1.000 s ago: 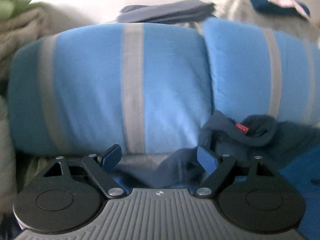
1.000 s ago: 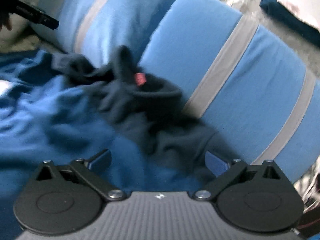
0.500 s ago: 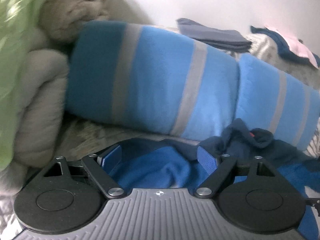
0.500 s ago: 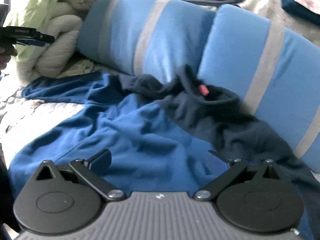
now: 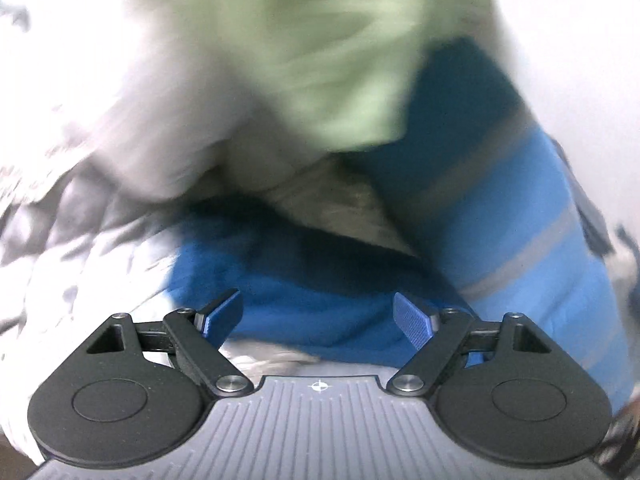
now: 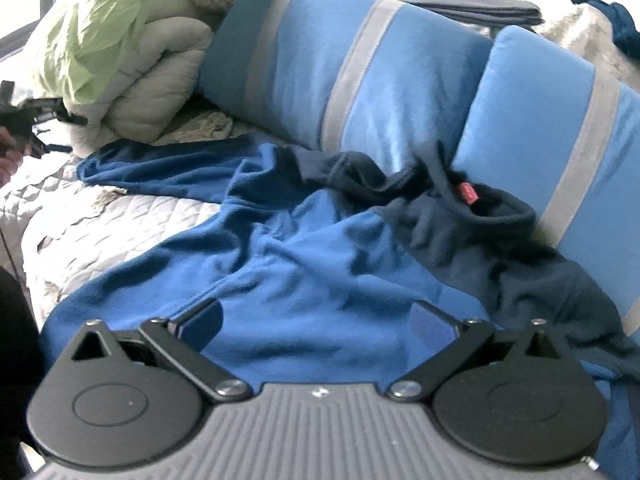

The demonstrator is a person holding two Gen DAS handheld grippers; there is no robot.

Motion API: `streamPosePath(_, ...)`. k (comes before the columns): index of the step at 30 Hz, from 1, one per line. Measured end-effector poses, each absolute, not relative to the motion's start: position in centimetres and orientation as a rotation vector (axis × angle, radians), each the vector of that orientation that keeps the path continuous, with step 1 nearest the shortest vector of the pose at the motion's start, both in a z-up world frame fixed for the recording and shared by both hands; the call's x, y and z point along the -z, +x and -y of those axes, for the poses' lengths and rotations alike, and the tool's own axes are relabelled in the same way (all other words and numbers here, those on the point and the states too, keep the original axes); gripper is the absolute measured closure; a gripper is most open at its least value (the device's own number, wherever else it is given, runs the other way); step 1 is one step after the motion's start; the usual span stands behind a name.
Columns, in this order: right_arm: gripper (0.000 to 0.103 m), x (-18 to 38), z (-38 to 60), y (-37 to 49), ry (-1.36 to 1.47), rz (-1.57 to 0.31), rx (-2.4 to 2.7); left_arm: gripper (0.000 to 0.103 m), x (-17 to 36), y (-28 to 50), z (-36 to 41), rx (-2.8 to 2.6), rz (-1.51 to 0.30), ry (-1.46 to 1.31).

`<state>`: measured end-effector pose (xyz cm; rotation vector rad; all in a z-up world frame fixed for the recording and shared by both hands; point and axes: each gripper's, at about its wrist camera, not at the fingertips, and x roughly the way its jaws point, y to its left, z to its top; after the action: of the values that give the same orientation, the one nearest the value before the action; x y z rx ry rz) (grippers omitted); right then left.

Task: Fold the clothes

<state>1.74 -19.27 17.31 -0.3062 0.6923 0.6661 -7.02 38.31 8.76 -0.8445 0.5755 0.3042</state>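
Close to the right wrist camera, the right gripper (image 6: 316, 320) is held with its fingers (image 6: 202, 316) wide apart and nothing between them; only the bright blue cloth of the blue top (image 6: 280, 276) is seen below the gap. A second ago this gripper was pointed right at the dark collar, and since then it has been pulled back, so that much more of the top is now seen spread out on the bed (image 6: 120, 224). The top is lying crumpled, with its dark navy collar part (image 6: 480, 232) and the little red tag (image 6: 466, 192) pushed up against the striped blue pillows (image 6: 360, 72), and one sleeve (image 6: 160, 164) stretched out to the left. In the left wrist view, which is very blurred, the left gripper (image 5: 318, 312) is also seen with its fingers (image 5: 412, 322) wide and empty, and the end of that blue sleeve (image 5: 288, 280) is just beyond them. A second ago the pillows and the collar were faced by this gripper; it has been swung far over to the left end of the top, and it has been rolled as well. Farther off, the beige blanket (image 6: 160, 68) and the green cloth (image 6: 100, 40) are piled at the head of the bed, and some folded dark clothes (image 6: 480, 8) are seen on top of the pillows. Nothing has been gripped yet. It looks as if the two grippers have been moved apart so that the top can be taken at two places, pulled flat, and then folded.
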Motion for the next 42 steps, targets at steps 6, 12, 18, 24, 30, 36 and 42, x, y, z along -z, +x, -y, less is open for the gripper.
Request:
streamPosePath(6, 0.000, -16.9, 17.9, 1.4, -0.332, -0.698, -0.686, 0.026, -3.5, -9.1, -42.0, -0.357, -0.519, -1.066)
streamPosePath(12, 0.000, -16.2, 16.7, 1.6, -0.363, -0.715, -0.685, 0.042, -0.9, -8.9, -43.1, -0.343, -0.464, -1.144)
streamPosePath(18, 0.000, -15.6, 16.0, 1.9, -0.362, -0.736, -0.689, 0.049, -0.5, -7.9, -43.5, -0.298, -0.433, -1.156)
streamPosePath(24, 0.000, -14.9, 15.3, 2.1, -0.355, -0.748, -0.685, 0.081, -0.3, -7.1, -43.9, -0.301, -0.462, -1.188)
streamPosePath(30, 0.000, -14.5, 14.9, 1.8, -0.349, -0.751, -0.681, 0.084, -5.5, -7.1, -41.4, -0.289, -0.486, -0.981)
streamPosePath(36, 0.000, -13.2, 14.2, 1.8, -0.332, -0.753, -0.695, 0.084, -14.3, -6.7, -35.9, -0.204, -0.492, -0.632)
streamPosePath(42, 0.005, -11.7, 11.7, 3.1, -0.310, -0.752, -0.685, 0.085, -21.3, -3.9, -34.8, -0.184, -0.419, -0.500)
